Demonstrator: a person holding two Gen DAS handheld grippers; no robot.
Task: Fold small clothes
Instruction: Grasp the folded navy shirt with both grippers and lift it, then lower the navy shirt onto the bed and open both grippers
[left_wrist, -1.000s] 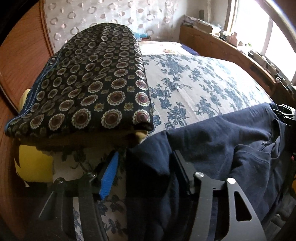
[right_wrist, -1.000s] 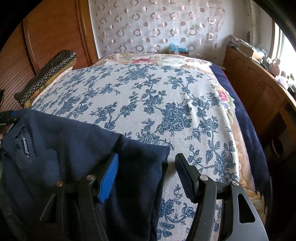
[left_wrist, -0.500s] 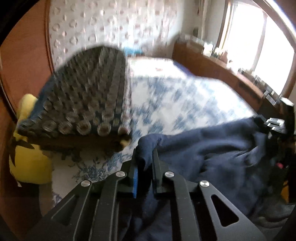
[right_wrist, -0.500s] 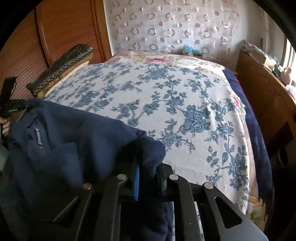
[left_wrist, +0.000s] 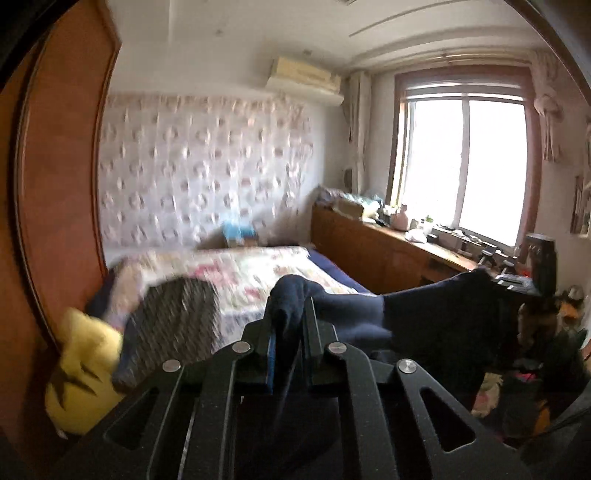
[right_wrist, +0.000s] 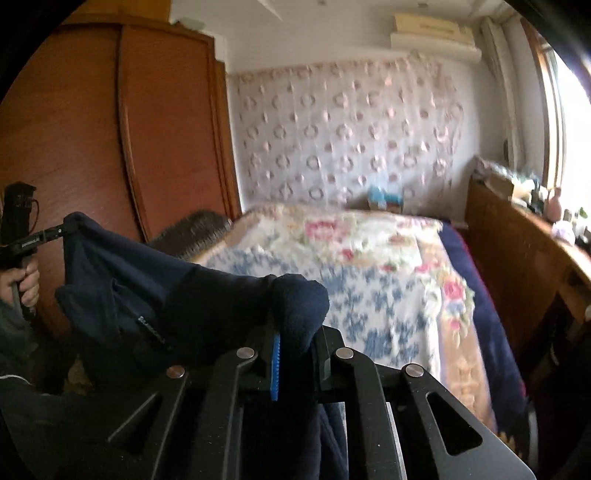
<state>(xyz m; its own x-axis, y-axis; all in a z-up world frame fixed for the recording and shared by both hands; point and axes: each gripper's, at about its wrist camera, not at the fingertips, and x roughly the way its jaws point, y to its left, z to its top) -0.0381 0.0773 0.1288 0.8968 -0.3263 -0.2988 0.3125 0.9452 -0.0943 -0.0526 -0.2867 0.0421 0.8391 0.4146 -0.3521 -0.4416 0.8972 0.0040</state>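
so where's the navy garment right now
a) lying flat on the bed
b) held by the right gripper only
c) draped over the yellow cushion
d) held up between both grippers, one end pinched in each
d: the navy garment spans between the right gripper and the left gripper, each shut on a bunched end, above the bed.

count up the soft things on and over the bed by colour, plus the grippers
navy: 1, the garment held up by both grippers
dark patterned: 1, the folded cloth at the bed's left edge
yellow: 1, the plush under it
black grippers: 2, left gripper and right gripper, each shut on the garment
total: 5
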